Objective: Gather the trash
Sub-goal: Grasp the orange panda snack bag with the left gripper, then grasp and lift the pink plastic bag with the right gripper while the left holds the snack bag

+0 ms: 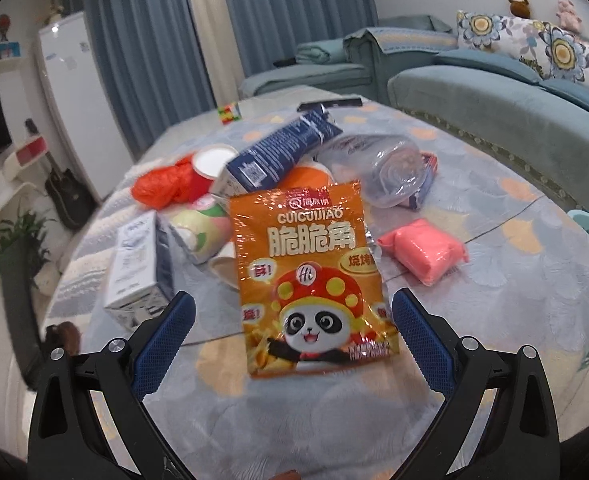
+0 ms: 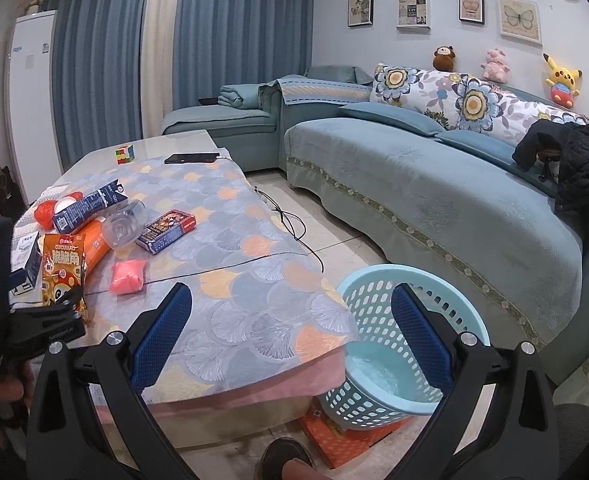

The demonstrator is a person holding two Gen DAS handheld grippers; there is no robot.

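Observation:
An orange snack bag (image 1: 310,280) with a panda print lies on the table, between the fingers of my open left gripper (image 1: 294,312). It also shows in the right wrist view (image 2: 62,268), with the left gripper (image 2: 60,308) at its near end. Behind it lie a blue carton (image 1: 278,152), a clear plastic cup (image 1: 390,168), a red plastic bag (image 1: 162,184), a white carton (image 1: 138,264) and a pink packet (image 1: 424,250). My right gripper (image 2: 290,312) is open and empty above the table's near corner, next to a light blue basket (image 2: 378,344) on the floor.
A patterned cloth covers the table (image 2: 254,280). A colourful box (image 2: 166,230), a phone (image 2: 192,158) and a puzzle cube (image 2: 124,154) lie further back. A blue sofa (image 2: 434,188) stands right of the table. A cable (image 2: 290,220) runs across the floor.

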